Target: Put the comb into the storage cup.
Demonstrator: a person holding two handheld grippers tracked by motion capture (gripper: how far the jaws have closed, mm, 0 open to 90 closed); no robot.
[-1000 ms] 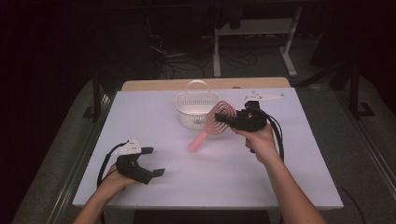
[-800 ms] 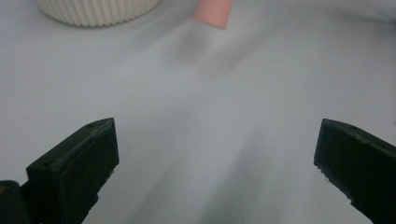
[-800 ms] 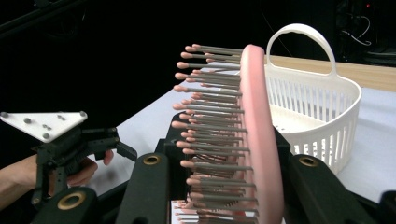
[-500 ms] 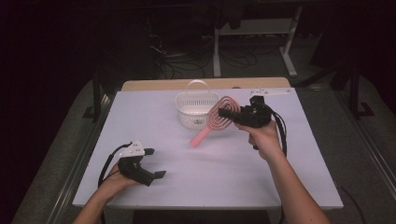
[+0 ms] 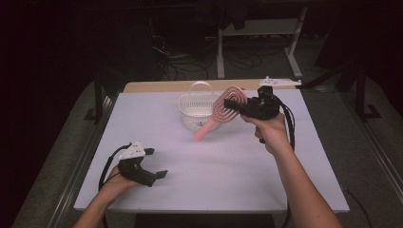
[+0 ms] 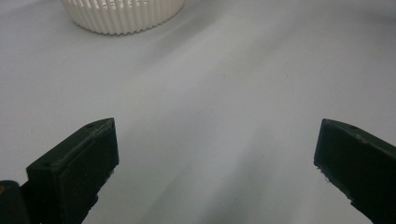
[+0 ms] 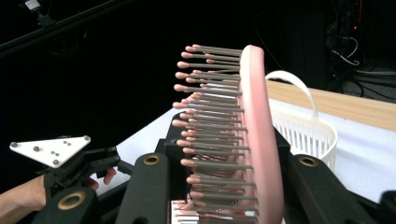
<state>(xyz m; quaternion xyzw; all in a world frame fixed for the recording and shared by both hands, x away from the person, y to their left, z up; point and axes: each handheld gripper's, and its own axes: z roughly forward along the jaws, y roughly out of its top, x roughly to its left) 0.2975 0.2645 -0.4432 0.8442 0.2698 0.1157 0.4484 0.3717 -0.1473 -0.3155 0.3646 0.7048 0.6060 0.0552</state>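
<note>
A pink hairbrush point(image 5: 222, 112) hangs in the air beside the right rim of a white slatted basket point(image 5: 189, 108), its handle slanting down to the left. My right gripper point(image 5: 234, 103) is shut on the brush head. In the right gripper view the brush point(image 7: 256, 140) stands on edge between the jaws, bristles to the left, with the basket point(image 7: 306, 133) behind it. At the front left of the table my left gripper point(image 5: 157, 162) rests low and open. Nothing lies between its jaws in the left gripper view point(image 6: 215, 154), where the basket point(image 6: 123, 16) is far ahead.
The white table point(image 5: 228, 175) has a wooden strip point(image 5: 161, 86) along its back edge, with a small white part point(image 5: 281, 81) at the back right. Dark floor, cables and a metal stand lie beyond. The left hand's gripper point(image 7: 93, 163) is visible far off in the right gripper view.
My right gripper has lifted the brush up and back, bringing its head closer to the basket's right side. The left gripper has stayed in place.
</note>
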